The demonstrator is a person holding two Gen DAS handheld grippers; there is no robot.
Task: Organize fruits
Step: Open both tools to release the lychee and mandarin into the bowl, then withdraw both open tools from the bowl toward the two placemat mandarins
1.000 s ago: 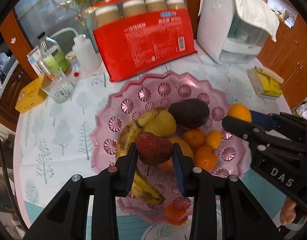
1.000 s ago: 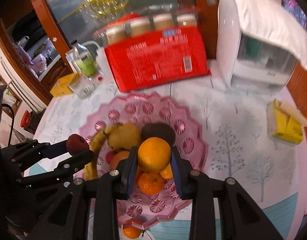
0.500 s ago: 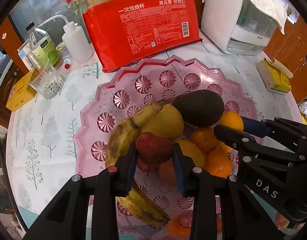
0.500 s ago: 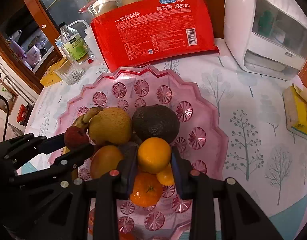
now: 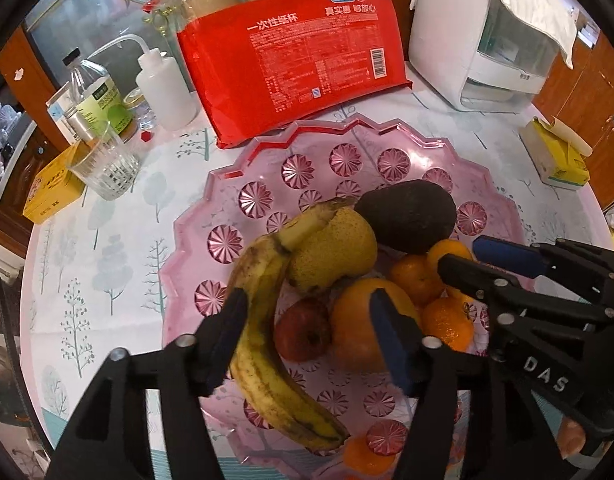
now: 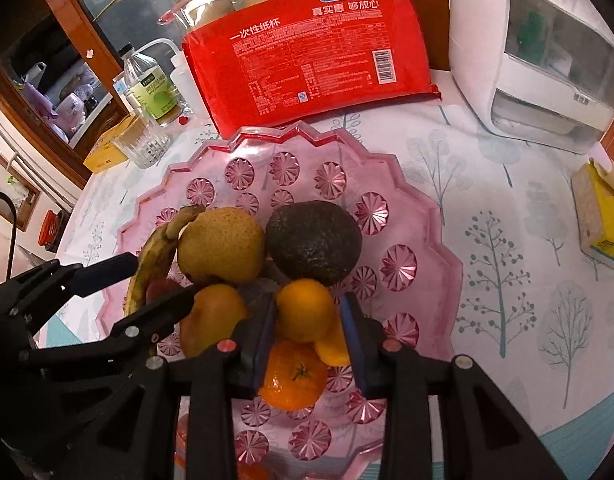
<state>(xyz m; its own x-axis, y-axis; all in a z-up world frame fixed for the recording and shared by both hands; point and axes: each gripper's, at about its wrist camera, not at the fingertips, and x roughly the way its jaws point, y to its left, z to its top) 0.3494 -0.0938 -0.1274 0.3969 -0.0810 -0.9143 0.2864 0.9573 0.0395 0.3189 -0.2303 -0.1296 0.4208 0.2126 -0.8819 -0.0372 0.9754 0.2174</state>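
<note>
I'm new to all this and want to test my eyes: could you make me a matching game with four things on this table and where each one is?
Things:
1. dark brown oval avocado
2. spotted yellow banana
3. small round orange fruit
4. red plastic pack of paper cups

Places:
A. clamped in the right gripper
B. behind the pink patterned plate
C. along the fruit pile's left edge, left wrist view
D. far end of the pile, beside the yellow-brown pear

Pairs: 1-D, 2-C, 3-A, 4-B.

Left tongs (image 5: 307, 336): jaws just opened, standing wide, angled downward. Right tongs (image 6: 307, 336): jaws close-set, gripping, angled downward.
</note>
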